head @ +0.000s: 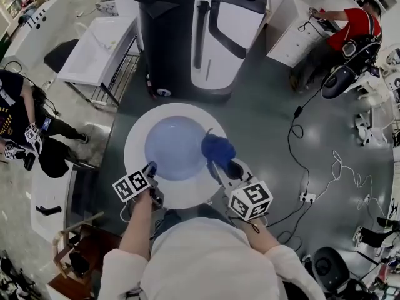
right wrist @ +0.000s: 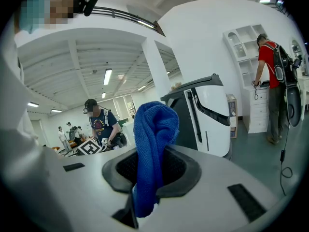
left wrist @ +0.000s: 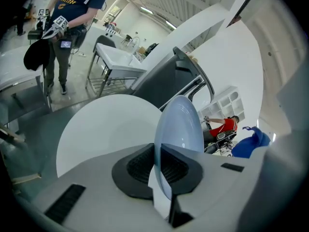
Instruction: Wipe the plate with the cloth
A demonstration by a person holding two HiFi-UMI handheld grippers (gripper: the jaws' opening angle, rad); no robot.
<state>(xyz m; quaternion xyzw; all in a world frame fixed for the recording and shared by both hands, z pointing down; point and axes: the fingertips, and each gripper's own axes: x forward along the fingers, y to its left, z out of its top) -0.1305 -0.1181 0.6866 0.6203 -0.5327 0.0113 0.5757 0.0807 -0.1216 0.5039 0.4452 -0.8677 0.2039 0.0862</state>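
At the far left a person in dark clothes (head: pixel 19 124) stood beside a white bench, well away from my work. My left gripper (head: pixel 150 167) sat at the near left of the round white table (head: pixel 187 195). Its jaws were closed tight on the near rim of the pale blue plate (head: pixel 175 147). In the left gripper view that rim ran edge-on between the two black pads (left wrist: pixel 137 166), and the plate (left wrist: pixel 181 124) stood out beyond them with the table (left wrist: pixel 101 129) behind it. From the head view the plate lay over the middle of the table. I could not tell whether it rested on the top or hung clear of it.

Behind the table stood a big black and white machine (head: pixel 200 36). At the plate's right edge was the blue cloth (head: pixel 218 149), bunched into a lump. I could not tell whether it touched the plate. My right gripper (head: pixel 219 167) had its jaws clamped on that cloth. In the right gripper view the cloth (right wrist: pixel 152 153) rose as a folded roll from between the jaws, and its lower end hung down in the slot.

Further right, black cables (head: pixel 294 130) trailed across the grey floor. A person in a red shirt (head: pixel 350 27) stood at white shelves in the far right corner.
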